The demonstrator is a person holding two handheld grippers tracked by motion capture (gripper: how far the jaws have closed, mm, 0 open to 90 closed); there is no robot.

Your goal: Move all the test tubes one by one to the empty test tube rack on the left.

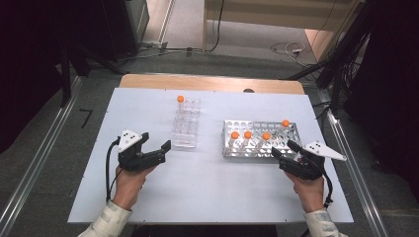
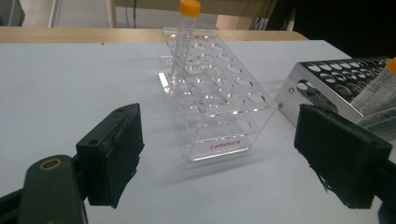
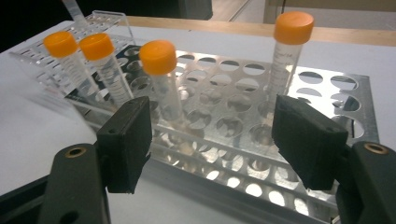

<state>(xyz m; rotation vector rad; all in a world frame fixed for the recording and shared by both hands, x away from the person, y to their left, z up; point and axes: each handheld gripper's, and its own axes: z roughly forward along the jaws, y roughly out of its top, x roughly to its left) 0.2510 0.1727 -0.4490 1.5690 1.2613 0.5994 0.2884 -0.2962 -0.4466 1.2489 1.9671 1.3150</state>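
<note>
**A:** Tubes with orange caps seem to be the business: one stands upright in the clear rack [image 1: 186, 123], at its far end, the lone tube [image 1: 180, 104] there.

**B:** Start at the left, though. What is the left gripper [image 1: 154, 144] doing?

**A:** It sits low over the white table [image 1: 207, 192], just left of the clear rack's near end, jaws spread wide with nothing between them. From the left gripper view the rack lies straight ahead, past the pads and apart from them.

**B:** And the middle?

**A:** Bare table between the two racks, then the metal rack [image 1: 257, 140]. Four tubes stand in it: three in a loose row toward its near side, the left-hand tube [image 1: 235, 135], the next tube [image 1: 247, 135] and the middle tube [image 1: 266, 136], and a fourth, the far tube [image 1: 285, 123], nearer the far right corner.

**B:** The right gripper [image 1: 282, 149]?

**A:** It hovers at the metal rack's near right edge, jaws released and empty. In the right gripper view the middle tube rises beside the left pad (whether it touches I cannot tell), and the far tube stands beyond the right pad.

**B:** So how far along?

**A:** My guess is that tubes go from the metal rack into the clear one. If so, one is across and four are left, and neither hand carries anything at present.
</note>
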